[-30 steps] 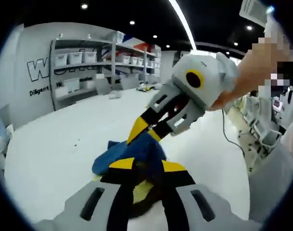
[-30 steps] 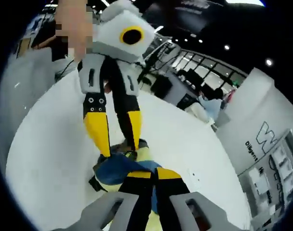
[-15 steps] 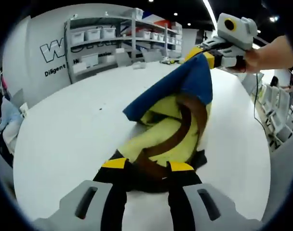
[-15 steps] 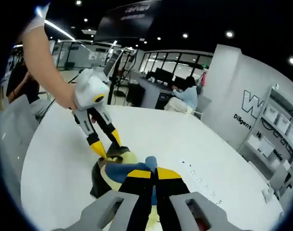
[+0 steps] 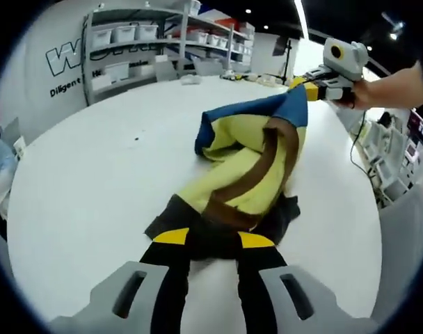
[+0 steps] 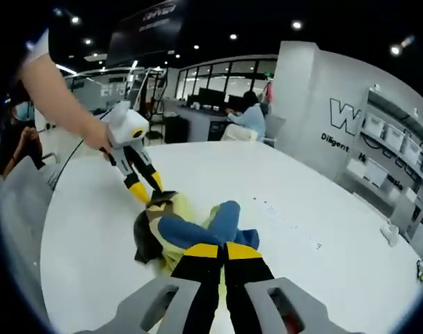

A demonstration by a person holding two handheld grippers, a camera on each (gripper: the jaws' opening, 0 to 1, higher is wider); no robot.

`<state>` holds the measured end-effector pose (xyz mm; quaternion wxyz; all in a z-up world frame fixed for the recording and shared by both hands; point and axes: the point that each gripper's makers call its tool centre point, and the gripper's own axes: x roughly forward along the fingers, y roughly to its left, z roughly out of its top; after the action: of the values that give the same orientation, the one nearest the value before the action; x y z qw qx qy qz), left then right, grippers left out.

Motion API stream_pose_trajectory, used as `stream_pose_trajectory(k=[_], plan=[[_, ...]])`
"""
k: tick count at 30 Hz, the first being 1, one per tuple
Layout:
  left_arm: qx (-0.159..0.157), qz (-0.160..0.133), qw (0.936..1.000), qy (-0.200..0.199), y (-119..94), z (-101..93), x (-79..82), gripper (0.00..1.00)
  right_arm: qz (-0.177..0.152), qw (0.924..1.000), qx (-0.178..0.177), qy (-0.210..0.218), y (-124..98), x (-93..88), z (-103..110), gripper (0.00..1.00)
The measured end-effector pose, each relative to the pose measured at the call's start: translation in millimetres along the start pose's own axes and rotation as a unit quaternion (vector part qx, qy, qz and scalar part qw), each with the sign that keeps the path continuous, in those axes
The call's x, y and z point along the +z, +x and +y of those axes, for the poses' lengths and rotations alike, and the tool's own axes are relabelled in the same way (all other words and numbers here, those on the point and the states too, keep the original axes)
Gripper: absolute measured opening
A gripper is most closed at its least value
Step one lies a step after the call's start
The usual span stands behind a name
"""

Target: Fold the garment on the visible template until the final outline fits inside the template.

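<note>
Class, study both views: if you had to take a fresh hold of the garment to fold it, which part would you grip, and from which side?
Probably the loose blue sleeve of the garment, coming from the open table side: it lies free and raised, while the right gripper and left gripper already pinch opposite ends.

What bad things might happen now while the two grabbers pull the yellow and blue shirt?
1. The yellow, blue and brown cloth garment is stretched between the left gripper and the right gripper, each pinching just an edge; one end might slip free.
2. It is bunched and twisted, so folds may land crooked.
3. No template outline shows on the white table, so it could end up misplaced.
</note>
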<state>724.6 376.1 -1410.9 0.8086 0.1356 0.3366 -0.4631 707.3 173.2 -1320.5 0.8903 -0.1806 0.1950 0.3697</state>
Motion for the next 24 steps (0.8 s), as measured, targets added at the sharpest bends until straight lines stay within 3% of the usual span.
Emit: stream_pose_trajectory(k=[3, 8, 11, 13, 15, 17, 18, 20, 22, 24], plan=[[-0.020, -0.003, 0.9998, 0.002, -1, -1.9, 2.2, 0.21, 0.012, 0.9998, -0.002, 0.018, -3, -15.7, 0, 0.00], [-0.070, 0.021, 0.9971, 0.021, 4, -14.9, -3.6, 0.19, 0.035, 0.9988, 0.002, 0.035, -6, -44.9, 8, 0.00], [-0.080, 0.040, 0.9953, 0.037, 7, -17.5, -8.7, 0.16, 0.050, 0.9978, 0.007, 0.043, -6, -61.2, 15, 0.00], [-0.093, 0.032, 0.9944, 0.040, 6, -22.9, -3.8, 0.12, 0.061, 0.9968, 0.012, 0.049, -6, -69.6, 19, 0.00], [-0.112, 0.030, 0.9923, 0.042, 4, -30.9, -1.2, 0.07, 0.070, 0.9961, 0.014, 0.052, -7, -77.7, 23, 0.00], [-0.134, 0.043, 0.9884, 0.057, 2, -38.6, -4.7, 0.10, 0.081, 0.9952, 0.014, 0.052, -9, -85.1, 24, 0.00], [-0.129, 0.050, 0.9877, 0.072, 2, -37.0, -6.6, 0.12, 0.086, 0.9946, 0.015, 0.056, -10, -88.2, 25, 0.00], [-0.088, 0.059, 0.9899, 0.095, 4, -19.4, -8.0, 0.16, 0.090, 0.9946, 0.015, 0.051, -13, -92.2, 27, 0.00], [-0.083, 0.042, 0.9929, 0.074, 5, -14.1, -2.1, 0.17, 0.090, 0.9945, 0.018, 0.051, -18, -92.5, 30, 0.02], [-0.083, 0.044, 0.9932, 0.070, 6, -12.7, -2.3, 0.17, 0.090, 0.9945, 0.020, 0.049, -22, -92.4, 32, 0.07]])
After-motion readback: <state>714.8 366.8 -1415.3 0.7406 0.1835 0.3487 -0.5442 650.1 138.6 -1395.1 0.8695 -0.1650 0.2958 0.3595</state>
